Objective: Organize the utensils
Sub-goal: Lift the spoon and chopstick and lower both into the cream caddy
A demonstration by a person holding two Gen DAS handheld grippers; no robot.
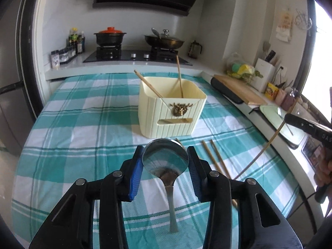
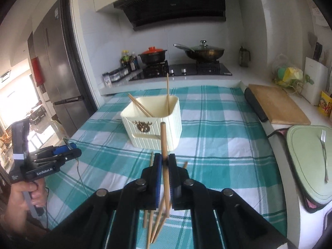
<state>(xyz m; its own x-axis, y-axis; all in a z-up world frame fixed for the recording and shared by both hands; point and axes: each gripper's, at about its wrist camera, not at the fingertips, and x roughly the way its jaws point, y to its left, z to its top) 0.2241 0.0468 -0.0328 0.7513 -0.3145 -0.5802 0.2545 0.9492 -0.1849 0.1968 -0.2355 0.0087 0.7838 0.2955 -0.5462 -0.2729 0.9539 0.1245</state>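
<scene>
My left gripper (image 1: 165, 157) holds a metal spoon (image 1: 166, 158) by the bowl, blue pads (image 1: 137, 170) pressed against both sides of it, the handle hanging down toward the checked tablecloth (image 1: 83, 124). The spoon is off the cloth, just in front of the cream utensil holder (image 1: 171, 112), which stands upright on the table in the middle of the left wrist view. Two chopsticks in the holder (image 1: 180, 78) lean against its rim, one tilted left, one nearly upright. My right gripper (image 2: 165, 159) is clamped on a single wooden chopstick (image 2: 163, 137), the jaws drawn close on it; the stick runs roughly upright between the pads, its upper end in front of the holder's near wall in the right wrist view. Below that gripper several loose chopsticks (image 2: 153, 224) lie on the cloth in a crossed, untidy cluster. On the counter to the right a fork (image 2: 324, 155) lies on a pale green board (image 2: 300, 155), well apart from the holder. Beside it is a wooden cutting board (image 2: 276, 105). At the back, a black pot with an orange lid (image 2: 153, 55) and a lidded wok (image 2: 204, 51) sit on the hob.
</scene>
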